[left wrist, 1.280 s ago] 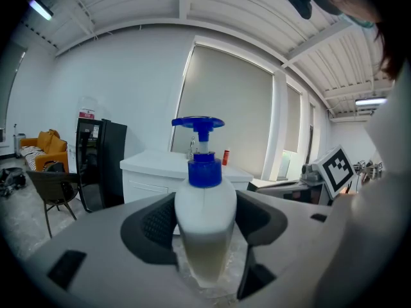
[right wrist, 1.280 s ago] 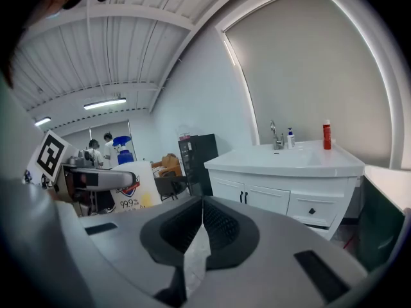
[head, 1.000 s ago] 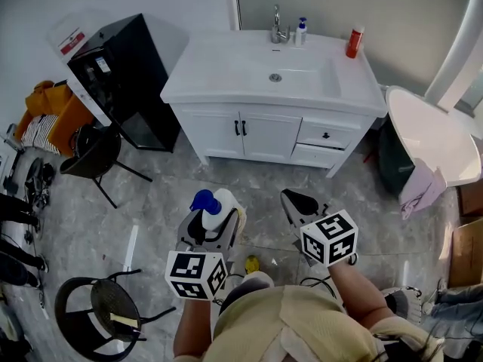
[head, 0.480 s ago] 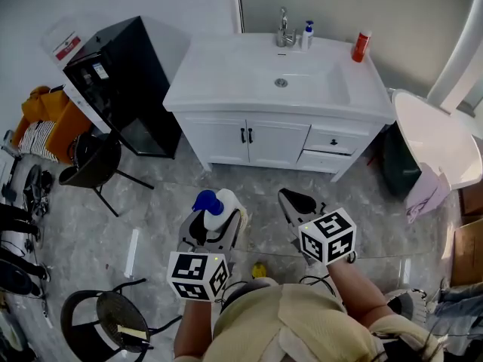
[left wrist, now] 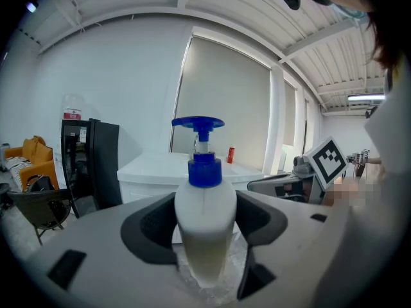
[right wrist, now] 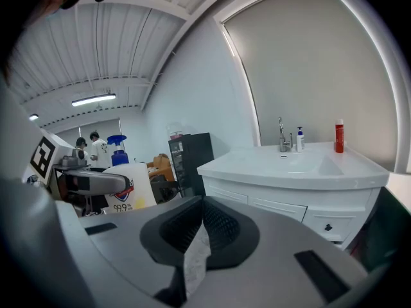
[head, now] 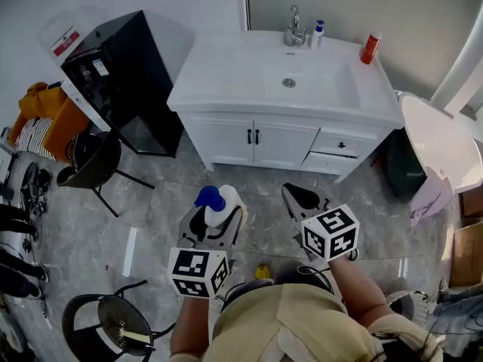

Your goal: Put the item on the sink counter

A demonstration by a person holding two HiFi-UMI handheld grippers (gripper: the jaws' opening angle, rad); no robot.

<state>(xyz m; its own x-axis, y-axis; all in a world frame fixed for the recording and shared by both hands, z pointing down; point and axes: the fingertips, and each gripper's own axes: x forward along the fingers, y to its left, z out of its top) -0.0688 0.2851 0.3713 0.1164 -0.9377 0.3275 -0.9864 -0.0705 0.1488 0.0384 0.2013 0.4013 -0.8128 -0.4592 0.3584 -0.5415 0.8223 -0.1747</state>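
Note:
A white soap bottle [head: 219,204] with a blue pump top stands upright between the fingers of my left gripper [head: 213,219], which is shut on it. In the left gripper view the bottle [left wrist: 205,217] fills the middle, pinched between both dark pads. My right gripper [head: 301,200] hangs beside it, shut with nothing in it; its pads meet in the right gripper view [right wrist: 201,226]. Both are held over the floor, well short of the white sink counter [head: 226,74]. The counter [right wrist: 289,169] also shows ahead in the right gripper view.
On the counter stand a faucet [head: 293,30], a small pump bottle [head: 318,33] and a red bottle [head: 369,48]. A black cabinet [head: 121,74] is left of it, a white tub [head: 445,145] at the right. A black chair [head: 94,161] and a stool [head: 106,326] stand at the left.
The sink counter has drifted slightly right in the head view and looks a little larger. Both grippers keep their places and the bottle stays held.

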